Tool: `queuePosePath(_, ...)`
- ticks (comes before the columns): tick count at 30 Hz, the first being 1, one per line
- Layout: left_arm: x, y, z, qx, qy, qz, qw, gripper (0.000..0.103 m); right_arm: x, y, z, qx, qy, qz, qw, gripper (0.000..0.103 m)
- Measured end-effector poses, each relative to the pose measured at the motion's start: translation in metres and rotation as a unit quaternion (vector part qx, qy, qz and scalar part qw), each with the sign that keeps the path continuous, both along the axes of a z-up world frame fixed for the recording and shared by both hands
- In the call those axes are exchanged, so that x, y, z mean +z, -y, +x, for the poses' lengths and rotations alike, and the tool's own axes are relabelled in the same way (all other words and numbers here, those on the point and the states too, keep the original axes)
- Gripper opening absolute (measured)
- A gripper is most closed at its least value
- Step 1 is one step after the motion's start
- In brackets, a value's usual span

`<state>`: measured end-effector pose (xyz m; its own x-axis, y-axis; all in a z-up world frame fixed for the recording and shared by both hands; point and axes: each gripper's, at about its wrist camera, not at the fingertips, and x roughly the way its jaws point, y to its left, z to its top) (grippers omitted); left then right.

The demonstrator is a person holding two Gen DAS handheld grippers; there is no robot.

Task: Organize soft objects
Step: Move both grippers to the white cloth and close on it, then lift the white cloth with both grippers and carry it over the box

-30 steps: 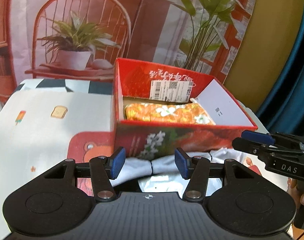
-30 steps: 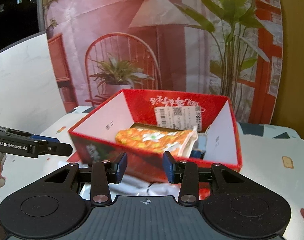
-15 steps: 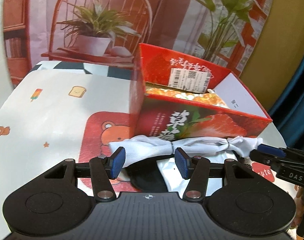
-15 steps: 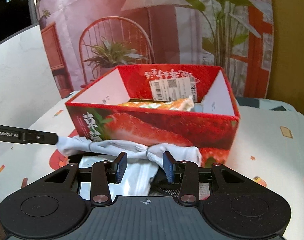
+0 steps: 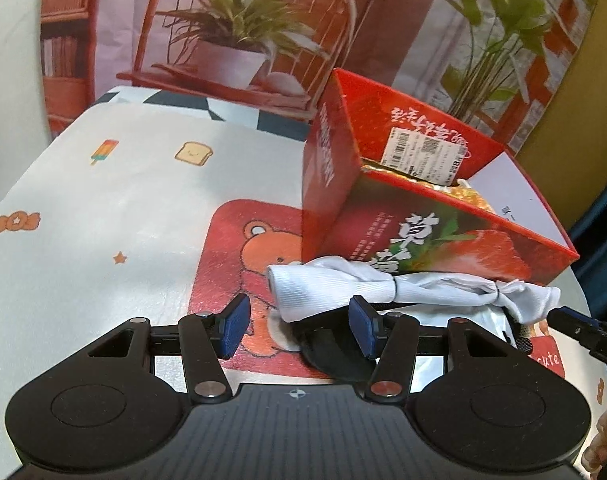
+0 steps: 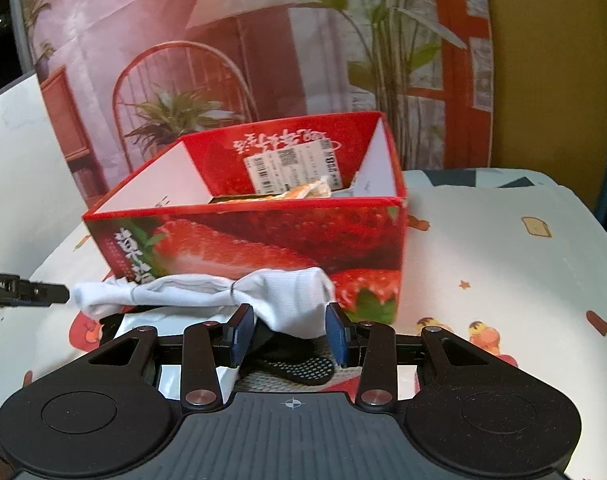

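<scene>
Going left to right: the left gripper has its blue pads spread wide with nothing between them, low over the bear-print placemat. Just ahead and a bit to its right lies the white cloth bundle, a long twisted roll of ribbed knit fabric pinched by thin bands, sitting on the tablecloth right against the front wall of the red strawberry box. Its long axis runs side to side across both cameras, parallel to that wall. Under it there's a shiny silver pouch and something black and meshy.

The right gripper is also spread open, empty, its pads flanking the bundle's fat end. I'd say each gripper is lined up for its own end. Inside the box, only an orange floral fabric thing shows.
</scene>
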<state>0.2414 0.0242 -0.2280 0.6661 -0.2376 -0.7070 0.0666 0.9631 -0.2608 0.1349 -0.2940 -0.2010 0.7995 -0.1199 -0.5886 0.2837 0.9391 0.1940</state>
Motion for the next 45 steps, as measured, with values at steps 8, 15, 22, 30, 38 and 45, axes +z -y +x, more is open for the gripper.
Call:
queuePosePath(8,-0.018,-0.002,0.02,0.0,-0.014,-0.018,0.9997,0.058,-0.008,0.003,0.019,0.007,-0.001,-0.005,1.0,0.044)
queuePosePath(15,-0.027,-0.003,0.033,0.001,-0.01,-0.052,0.9986,0.058,-0.016,0.008,0.03,0.002,-0.004,0.007,1.0,0.04)
queuePosePath(22,-0.026,0.004,0.032,-0.027,-0.003,-0.035,0.999,0.019,-0.018,0.011,0.03,0.006,0.003,0.022,1.0,0.023)
queuePosePath(30,0.01,0.005,0.007,-0.031,0.06,-0.027,0.9974,0.017,0.003,0.008,0.023,0.033,0.03,0.024,0.999,0.018)
queuePosePath(38,0.065,0.01,-0.008,-0.043,0.124,-0.043,0.9904,0.016,0.045,0.01,0.015,0.055,0.079,0.025,0.995,0.015)
queuePosePath(45,0.104,0.035,0.013,-0.068,0.168,-0.015,0.9833,0.016,0.083,0.018,0.032,0.066,0.097,0.017,0.993,0.015)
